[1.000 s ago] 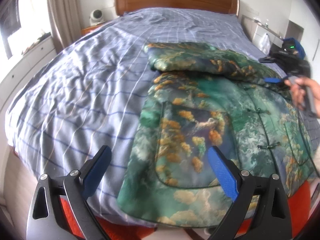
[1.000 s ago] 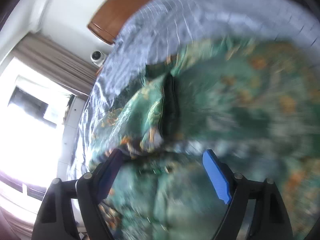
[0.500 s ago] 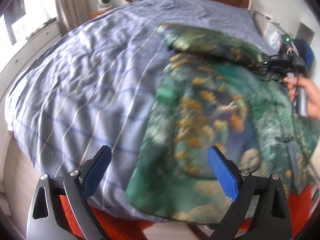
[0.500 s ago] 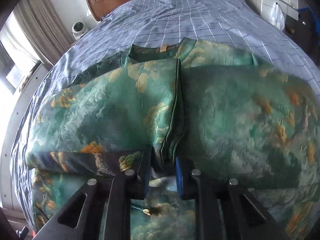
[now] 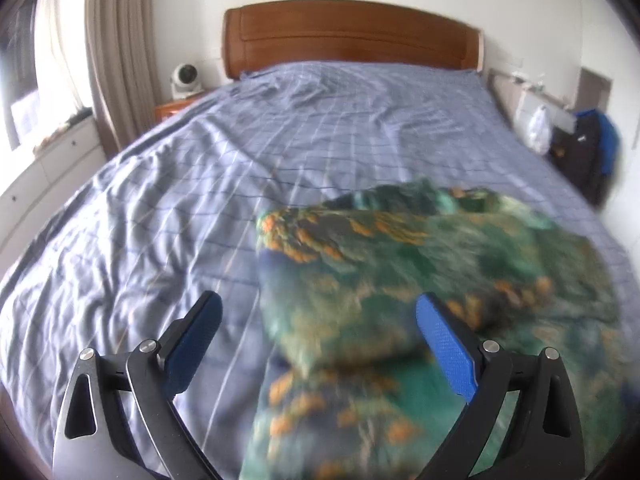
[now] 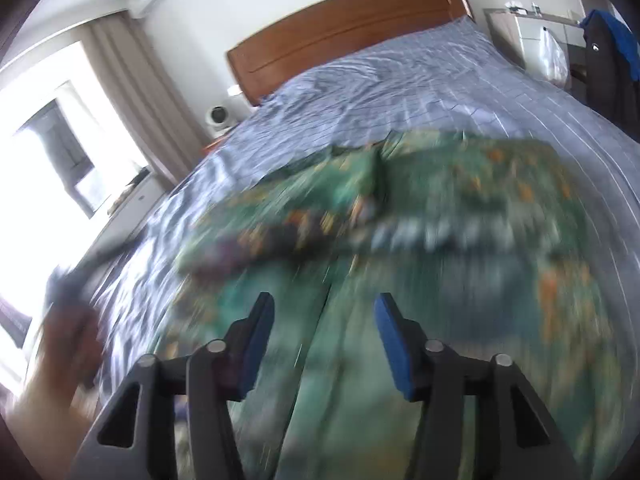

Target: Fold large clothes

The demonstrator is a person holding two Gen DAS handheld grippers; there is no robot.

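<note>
Satin-look jacket: green with orange print (image 5: pixel 420 280), lying on the near right part of the bed (image 5: pixel 200 200), its upper part folded down over the body so a thick doubled edge faces the cameras.
Left tongs: left gripper (image 5: pixel 320 344) spread wide and empty, hanging over the jacket's left edge where cloth meets sheet; nothing between the blue pads.
Right tongs: right gripper (image 6: pixel 324 340) parted about halfway, its jaws have just been opening, with no cloth between them; it hangs over the jacket's lower half.
Risk, slipping: the fabric looks smooth, so the folded flap may slide back or skew if either gripper drags across it.
Risk, partial grab: a pinch at the doubled edge may catch only the top layer and pull the fold apart.
Risk, crooked fold: grabbing at uneven points on the two sides would likely leave a slanted crease.
Left view only: sharp look at the fold's left corner and the bare sheet beside it.
Right view only: the centre seam of the folded part and, at far left, what is probably the other hand (image 6: pixel 60 344), too blurred to be sure.
</note>
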